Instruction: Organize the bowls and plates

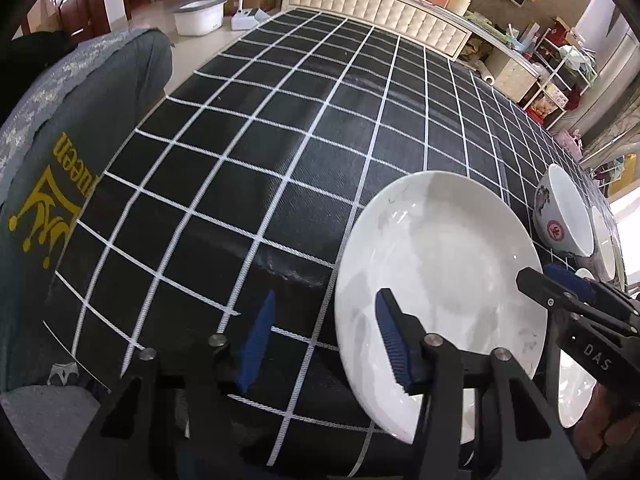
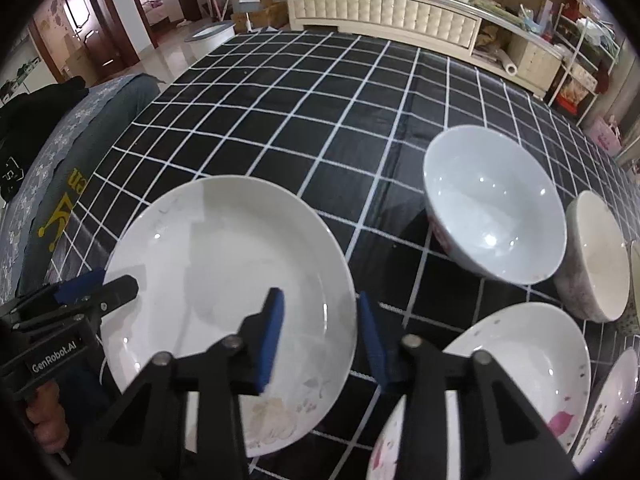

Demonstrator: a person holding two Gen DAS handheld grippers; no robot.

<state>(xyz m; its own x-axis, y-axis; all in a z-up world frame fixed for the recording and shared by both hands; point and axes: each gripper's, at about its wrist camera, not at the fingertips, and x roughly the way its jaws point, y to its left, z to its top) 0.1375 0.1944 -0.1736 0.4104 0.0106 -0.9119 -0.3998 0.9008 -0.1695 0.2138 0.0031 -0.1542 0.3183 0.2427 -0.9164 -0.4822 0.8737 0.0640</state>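
Plates: three, white plate (image 2: 224, 276) lying leftmost | bowls: two, standing right of it | left tongs (image 1: 324, 344), right tongs (image 2: 320, 340): spread, straddling its opposite rims | checked counter (image 2: 320, 120) carrying all.

The tablecloth (image 2: 304, 128) is coloured black and is crossed by a grid of white lines. The plate (image 2: 224, 264) is finished in white, with a faint beige motif at its near edge. The bowl (image 2: 496, 208) is white inside, with red marks outside. The second plate (image 2: 520, 360) is patterned with pink blossoms. Blue pads (image 2: 274, 340) are fitted to black gripper fingers.
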